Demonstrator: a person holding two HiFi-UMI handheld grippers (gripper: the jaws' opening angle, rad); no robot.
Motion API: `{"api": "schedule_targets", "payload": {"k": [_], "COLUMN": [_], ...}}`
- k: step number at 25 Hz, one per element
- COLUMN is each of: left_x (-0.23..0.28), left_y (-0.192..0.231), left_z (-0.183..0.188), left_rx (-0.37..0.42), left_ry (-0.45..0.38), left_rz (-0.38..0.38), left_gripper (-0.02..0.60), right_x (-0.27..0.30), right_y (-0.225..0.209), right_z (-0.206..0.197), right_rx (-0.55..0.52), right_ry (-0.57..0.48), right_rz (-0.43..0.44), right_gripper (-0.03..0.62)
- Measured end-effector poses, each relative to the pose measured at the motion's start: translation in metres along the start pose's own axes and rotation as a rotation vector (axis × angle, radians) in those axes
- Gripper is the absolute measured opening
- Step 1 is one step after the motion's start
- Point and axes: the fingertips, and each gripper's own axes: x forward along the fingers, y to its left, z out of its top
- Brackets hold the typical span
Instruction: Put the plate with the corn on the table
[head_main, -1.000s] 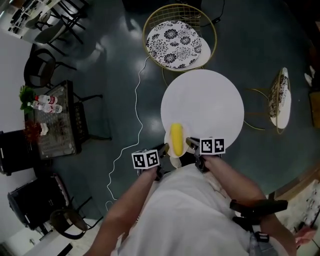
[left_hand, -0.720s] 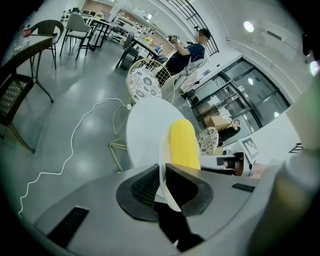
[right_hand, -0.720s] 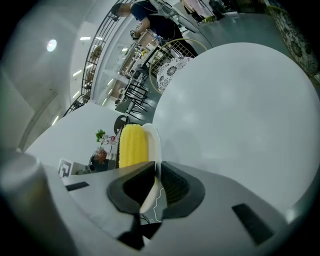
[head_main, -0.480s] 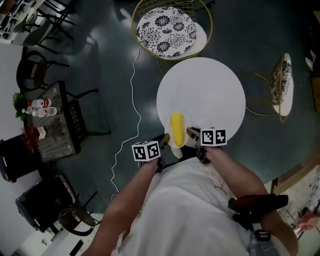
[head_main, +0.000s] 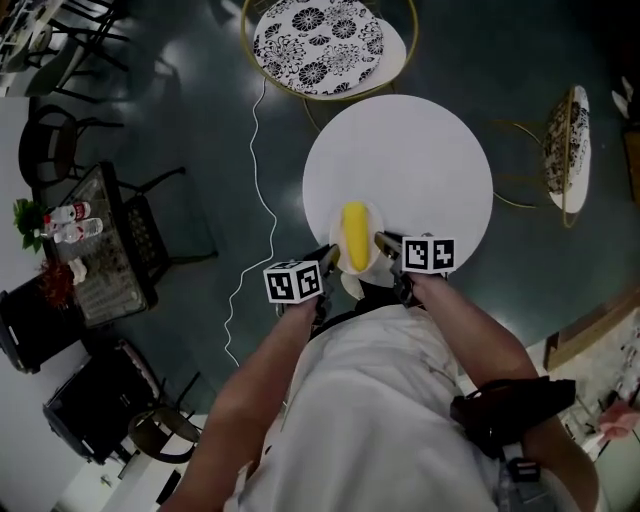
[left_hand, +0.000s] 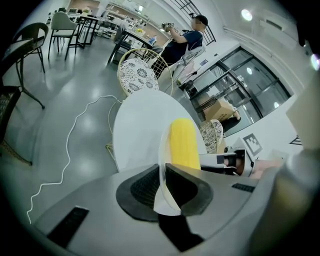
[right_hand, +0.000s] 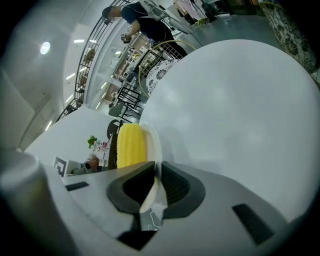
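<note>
Squarely between left tongs (head_main: 324, 263), right tongs (head_main: 386, 244), clamped plate (head_main: 351, 283)

Corn (head_main: 354, 234) lay on a plate (head_main: 352, 283) at the round table (head_main: 420, 150)'s near edge, with the left gripper (head_main: 328, 266) on the plate's left rim and the right gripper (head_main: 384, 243) on its right.

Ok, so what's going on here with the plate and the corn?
A person is holding a plate with a corn cob on it. The left hand-held gripper and the right hand-held gripper are each shut on its rim, on opposite sides. The plate is over the near edge of the round white table. Whether it is resting on the table yet cannot be told.
</note>
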Motion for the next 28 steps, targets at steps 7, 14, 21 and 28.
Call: {"api": "schedule_targets", "payload": {"k": [7,14,21,28], "left_x": [0.022,0.041,0.061,0.074], "left_y": [0.001,0.003,0.001,0.0], "left_z": [0.021,0.04,0.06,0.075], "left_rx": [0.014,0.029,0.076,0.121], "left_ry": [0.016,0.022,0.033,0.042], "left_rz": [-0.005,0.009,0.022,0.037], "left_gripper": [0.041,0.041,0.043,0.043], "right_x": [0.006,0.012,0.013,0.012], "right_y": [-0.015,-0.026,-0.037,-0.043], "right_z": [0.023,0.047,0.068,0.083], "right_rx": [0.01,0.008,0.017,0.012], "right_ry": [-0.013,-0.041,-0.086,-0.12], "right_rz": [-0.012,-0.025,-0.041,-0.052], "right_gripper": [0.049,0.049,0.049,0.049]}}
